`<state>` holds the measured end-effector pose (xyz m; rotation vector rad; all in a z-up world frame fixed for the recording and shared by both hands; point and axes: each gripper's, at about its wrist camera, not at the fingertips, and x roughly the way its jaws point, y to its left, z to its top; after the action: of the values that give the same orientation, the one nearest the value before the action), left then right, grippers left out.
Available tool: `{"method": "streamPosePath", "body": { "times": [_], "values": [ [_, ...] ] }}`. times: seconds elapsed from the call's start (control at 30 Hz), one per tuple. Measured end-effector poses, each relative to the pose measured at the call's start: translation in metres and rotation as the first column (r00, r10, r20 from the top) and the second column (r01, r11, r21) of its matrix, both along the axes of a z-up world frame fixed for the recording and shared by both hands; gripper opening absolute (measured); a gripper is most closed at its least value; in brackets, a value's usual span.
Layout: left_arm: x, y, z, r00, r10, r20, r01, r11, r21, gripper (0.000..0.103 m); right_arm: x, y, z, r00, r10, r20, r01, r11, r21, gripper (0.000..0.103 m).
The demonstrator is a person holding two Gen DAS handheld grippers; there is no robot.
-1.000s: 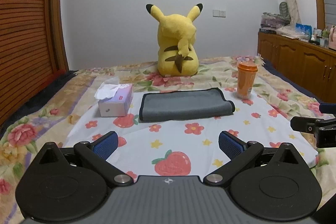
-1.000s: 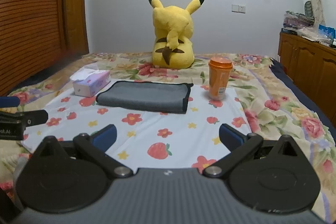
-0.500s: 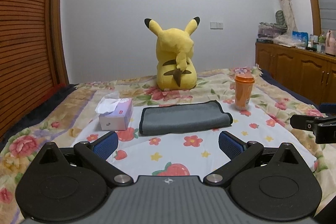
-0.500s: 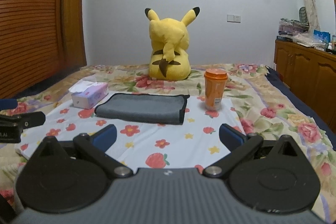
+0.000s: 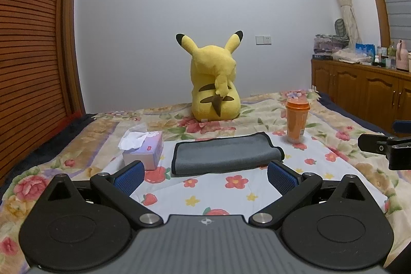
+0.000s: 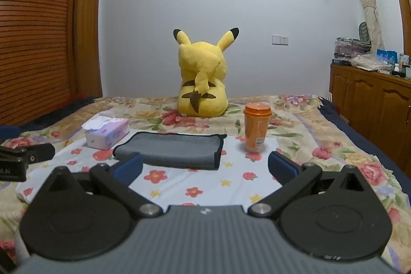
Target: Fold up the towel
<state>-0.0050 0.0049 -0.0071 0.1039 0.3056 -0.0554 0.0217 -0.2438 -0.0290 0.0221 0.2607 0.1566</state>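
left gripper point(image 5: 204, 177): jaws spread, empty, pulled back and tilted up versus a second ago | right gripper point(image 6: 204, 168): jaws spread, empty, likewise retreated | folded grey microfibre towel point(image 5: 226, 153): unmoved on white flowered sheet point(image 5: 218, 194), between tissue box point(image 5: 145, 150) and orange lidded cup point(image 5: 297, 120)

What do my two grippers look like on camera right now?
Both match: the left gripper and right gripper have black linkage arms with silver pivot pins, rounded black housings, a ribbed grey centre plate with a small emblem, and textured blue fingers. No cables or sleeves show.
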Motion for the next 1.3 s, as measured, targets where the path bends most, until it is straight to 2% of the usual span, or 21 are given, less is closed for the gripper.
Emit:
{"method": "streamPosePath", "body": {
  "times": [1.3],
  "values": [
    [0.0005,0.0035,0.0,1.0,0.0,-0.003,0.0,1.0,0.003,0.103,0.0002,0.0009,0.0004,1.0,0.0,-0.001,0.0,1.0,-0.003,0.103]
  ]
}}
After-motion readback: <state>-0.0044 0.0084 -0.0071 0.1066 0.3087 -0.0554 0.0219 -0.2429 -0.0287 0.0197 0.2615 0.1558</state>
